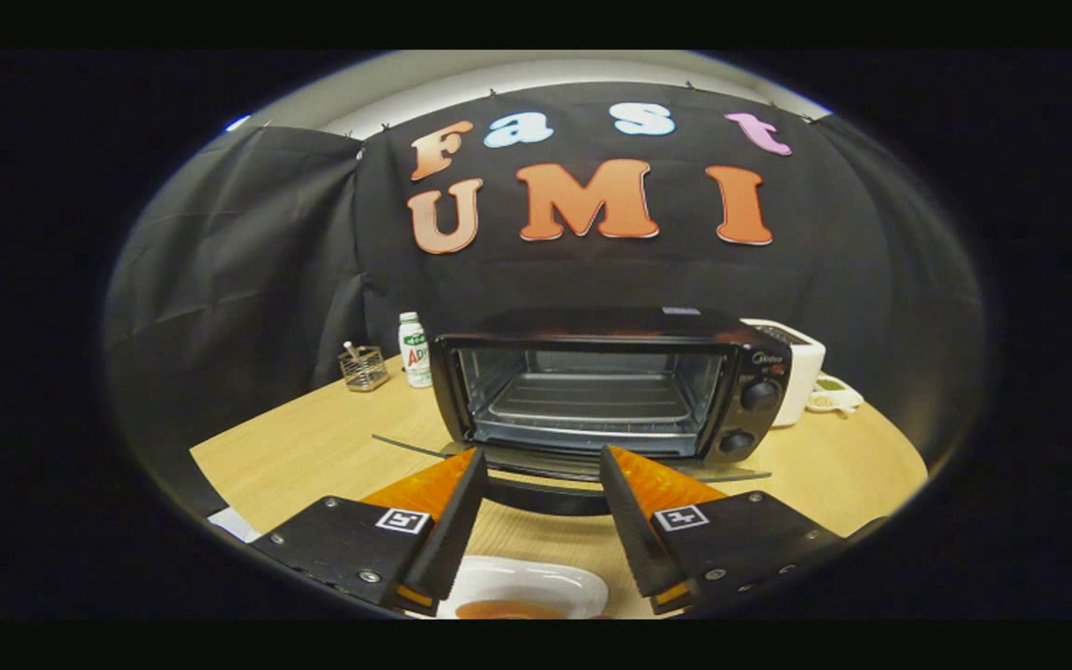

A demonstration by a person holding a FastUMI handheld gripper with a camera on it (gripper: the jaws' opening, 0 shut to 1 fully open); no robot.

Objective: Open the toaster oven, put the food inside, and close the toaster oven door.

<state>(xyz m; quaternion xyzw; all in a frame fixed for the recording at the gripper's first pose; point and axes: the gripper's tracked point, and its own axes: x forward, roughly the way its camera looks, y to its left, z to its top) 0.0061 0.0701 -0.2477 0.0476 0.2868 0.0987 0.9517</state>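
Wood table [331,447]: oven [610,391] open mid-table, door [536,465] down. Gripper [541,465] released, fingers above plate [536,586] at near edge.

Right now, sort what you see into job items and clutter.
For the job:
- toaster oven, door already folded down
- plate with food, between the open tongs

Just lying about:
- bottle left of the oven
- wire basket beside the bottle
- white appliance right of the oven
- small dish beside it
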